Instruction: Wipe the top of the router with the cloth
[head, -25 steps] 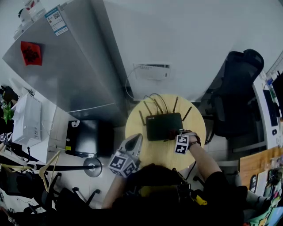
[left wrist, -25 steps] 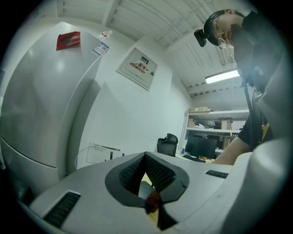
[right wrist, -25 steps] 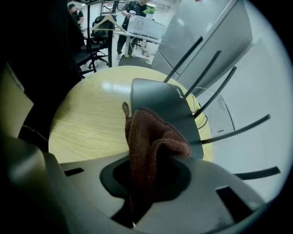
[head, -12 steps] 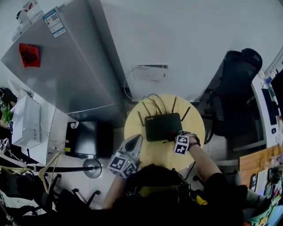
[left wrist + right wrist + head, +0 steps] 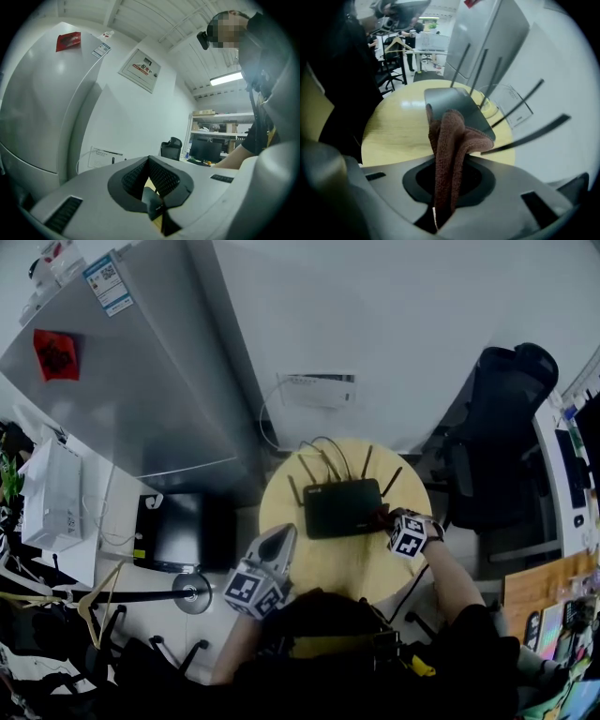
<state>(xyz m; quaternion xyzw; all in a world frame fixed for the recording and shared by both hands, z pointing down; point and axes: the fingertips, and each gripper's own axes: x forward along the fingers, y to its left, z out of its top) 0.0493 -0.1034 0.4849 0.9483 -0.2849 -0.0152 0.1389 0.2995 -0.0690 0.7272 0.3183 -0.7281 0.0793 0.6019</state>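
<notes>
In the head view, the black router (image 5: 343, 508) lies on the round yellow table (image 5: 347, 563), toward its far edge, with its antennas (image 5: 367, 461) standing along that edge. The right tongs (image 5: 386, 519) are at the router's right end, near the table's right edge, with the brown cloth (image 5: 379, 515) at their tip. The left tongs (image 5: 284, 540) hang over the table's near-left edge, apart from the router. In the left gripper view, the left tongs (image 5: 156, 206) are closed on nothing and point up at a grey fridge (image 5: 42, 108) and a white wall. In the right gripper view, the right tongs (image 5: 440, 201) pinch the cloth (image 5: 451, 140), whose bunched free end lies over the router's (image 5: 452, 104) nearest end.
</notes>
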